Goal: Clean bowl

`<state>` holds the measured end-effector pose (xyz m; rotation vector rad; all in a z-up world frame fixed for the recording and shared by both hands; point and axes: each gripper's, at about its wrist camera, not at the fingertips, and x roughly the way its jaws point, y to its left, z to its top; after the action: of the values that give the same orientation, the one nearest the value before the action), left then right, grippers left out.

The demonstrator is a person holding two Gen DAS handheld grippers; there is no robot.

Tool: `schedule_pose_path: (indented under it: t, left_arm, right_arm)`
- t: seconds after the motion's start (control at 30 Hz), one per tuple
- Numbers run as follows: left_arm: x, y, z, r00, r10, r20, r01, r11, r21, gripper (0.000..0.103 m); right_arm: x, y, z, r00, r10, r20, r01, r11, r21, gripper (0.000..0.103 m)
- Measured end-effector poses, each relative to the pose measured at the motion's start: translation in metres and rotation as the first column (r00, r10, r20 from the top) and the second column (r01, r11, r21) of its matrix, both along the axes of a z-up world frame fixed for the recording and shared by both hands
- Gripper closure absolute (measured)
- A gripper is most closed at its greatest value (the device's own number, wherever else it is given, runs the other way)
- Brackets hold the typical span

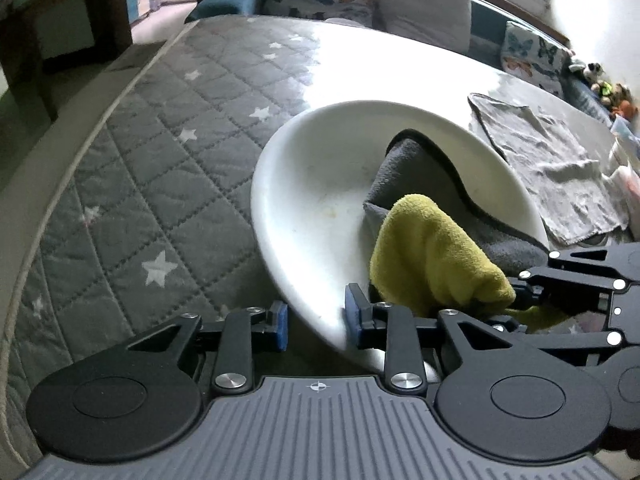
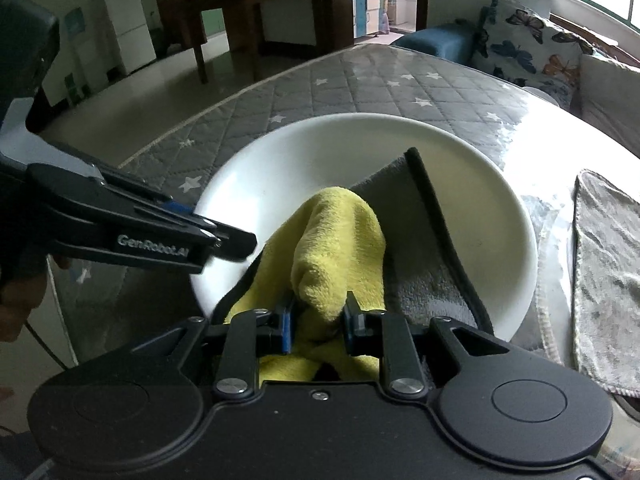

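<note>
One white bowl (image 2: pixel 360 152) sits on the quilted table (image 1: pixel 160 160). The left gripper (image 1: pixel 316 320) pinches its near rim; the right gripper (image 2: pixel 318 326) clamps one yellow-grey cloth (image 2: pixel 336 240) inside. A second cloth (image 2: pixel 604 280) lies right.

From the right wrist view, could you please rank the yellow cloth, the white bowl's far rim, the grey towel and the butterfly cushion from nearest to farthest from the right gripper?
1. Yellow cloth: clamped in the right gripper.
2. Grey towel: flat on the table, to the right.
3. White bowl's far rim: straight ahead, beyond the cloth.
4. Butterfly cushion: far back, upper right.
</note>
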<state>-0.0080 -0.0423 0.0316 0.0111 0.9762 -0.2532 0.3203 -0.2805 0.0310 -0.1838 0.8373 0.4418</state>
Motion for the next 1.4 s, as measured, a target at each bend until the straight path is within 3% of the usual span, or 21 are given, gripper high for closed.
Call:
schedule_pose_path:
  t: [0.63,1.03,1.4]
  left_arm:
    - [0.023,-0.007,0.002,0.994,-0.096,0.042,0.091,0.990,0.107,0.072]
    - [0.024,-0.008,-0.001,0.997,-0.065,0.028,0.062,0.993,0.102,0.068]
    - [0.003,-0.009,-0.007,0.997,0.053,-0.048,-0.056,0.997,-0.059,0.065]
  right_arm:
    - [0.012,-0.019,-0.008,1.000,-0.022,0.020,0.023,0.999,-0.037,0.079]
    - [0.029,-0.029,-0.012,0.994,-0.060,0.086,0.068,0.994,-0.085,0.079]
    - [0.027,-0.031,-0.011,0.995,-0.072,0.070,0.077,0.995,-0.067,0.079]
